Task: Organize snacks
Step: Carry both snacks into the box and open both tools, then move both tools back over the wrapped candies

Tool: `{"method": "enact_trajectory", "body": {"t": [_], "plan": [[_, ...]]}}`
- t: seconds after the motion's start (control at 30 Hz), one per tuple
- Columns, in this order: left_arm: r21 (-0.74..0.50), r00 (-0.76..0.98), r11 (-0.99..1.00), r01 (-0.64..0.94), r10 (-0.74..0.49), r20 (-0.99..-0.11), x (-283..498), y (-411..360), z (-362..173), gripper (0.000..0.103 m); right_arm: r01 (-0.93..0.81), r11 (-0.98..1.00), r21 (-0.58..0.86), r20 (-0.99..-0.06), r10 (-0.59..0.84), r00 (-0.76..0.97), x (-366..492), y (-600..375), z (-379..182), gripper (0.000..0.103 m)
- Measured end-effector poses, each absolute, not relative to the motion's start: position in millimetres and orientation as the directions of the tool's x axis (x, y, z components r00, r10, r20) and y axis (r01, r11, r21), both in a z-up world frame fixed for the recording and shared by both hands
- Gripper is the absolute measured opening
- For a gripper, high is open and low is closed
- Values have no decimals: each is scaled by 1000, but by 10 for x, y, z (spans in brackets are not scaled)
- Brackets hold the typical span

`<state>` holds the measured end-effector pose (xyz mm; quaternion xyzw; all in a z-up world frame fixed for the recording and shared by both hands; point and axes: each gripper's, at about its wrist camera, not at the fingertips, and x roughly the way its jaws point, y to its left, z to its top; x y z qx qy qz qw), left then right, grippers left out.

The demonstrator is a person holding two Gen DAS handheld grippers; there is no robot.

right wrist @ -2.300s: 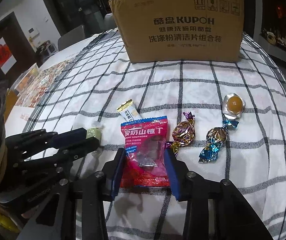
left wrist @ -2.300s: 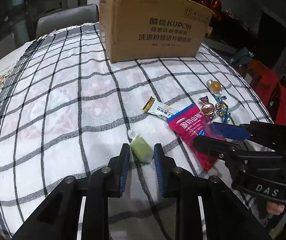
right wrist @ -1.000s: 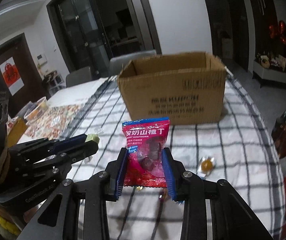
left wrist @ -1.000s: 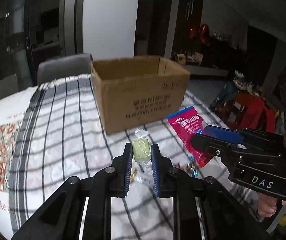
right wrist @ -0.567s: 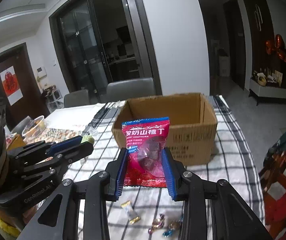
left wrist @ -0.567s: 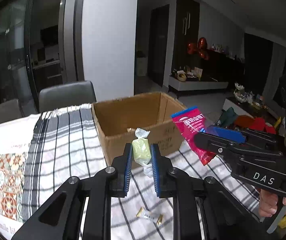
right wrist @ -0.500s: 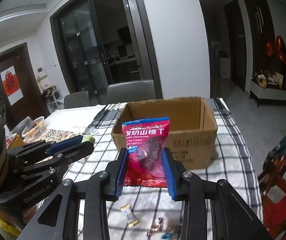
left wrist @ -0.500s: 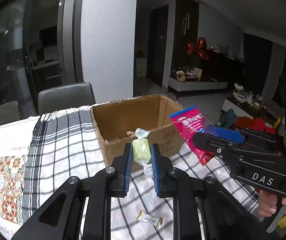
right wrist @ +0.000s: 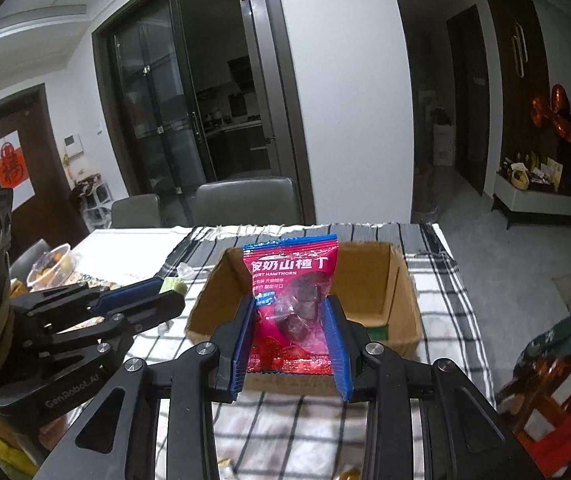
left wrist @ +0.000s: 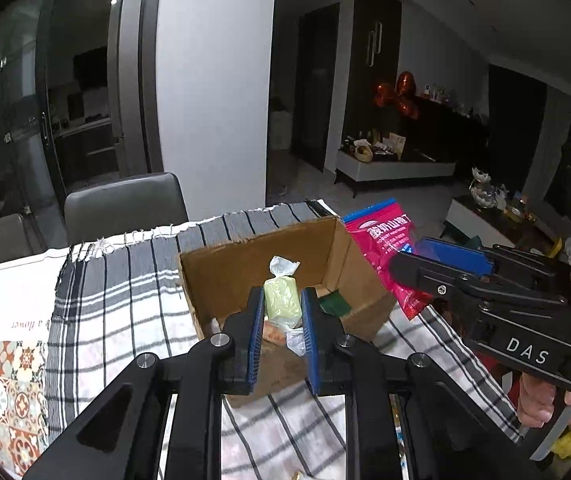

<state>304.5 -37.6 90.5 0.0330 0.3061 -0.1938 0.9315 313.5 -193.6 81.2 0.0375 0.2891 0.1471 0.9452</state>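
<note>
Snacks are being carried to the cardboard box (left wrist: pixel 277 264), which stands open on the checked tablecloth (left wrist: pixel 125 304). A pale green wrapped candy (left wrist: pixel 282 300) is pinched between the blue pads of the left gripper (left wrist: pixel 281 320), and in the left wrist view it is held over the near part of the box opening. A red hawthorn snack packet (right wrist: pixel 291 304) is clamped upright in the right gripper (right wrist: pixel 289 320), in front of the same box; whether it is fully above the opening cannot be told. Inside the box a dark green packet (left wrist: pixel 335 303) and an orange-toned wrapper (left wrist: pixel 273 332) are already lying on the bottom.

The step in hand is judged to be the drop into the box. For the next move, each load should be brought clearly within the box walls and the jaws then parted, one after the other, so that the grippers, now just beside each other, are not knocked together. A few small sweets are glimpsed on the cloth at the lower edge of both views, so more fetching seems to be left.
</note>
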Motion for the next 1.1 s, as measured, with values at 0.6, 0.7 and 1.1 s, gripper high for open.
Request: {"method": "enact_trajectory", "body": {"t": [0.6, 0.7, 1.1], "plan": [[11, 757, 955, 297, -229, -612, 3511, -450, 842, 49, -159, 980, 117, -596, 198, 778, 3659, -2067, 722, 49], [38, 773, 952, 303, -223, -594, 3356, -431, 839, 49, -158, 981, 111, -581, 193, 791, 3492, -2068, 728, 49], [128, 813, 926, 354, -237, -532, 2456, -471, 801, 49, -200, 972, 120, -560, 232, 796, 2624, -2039, 682, 48]]}}
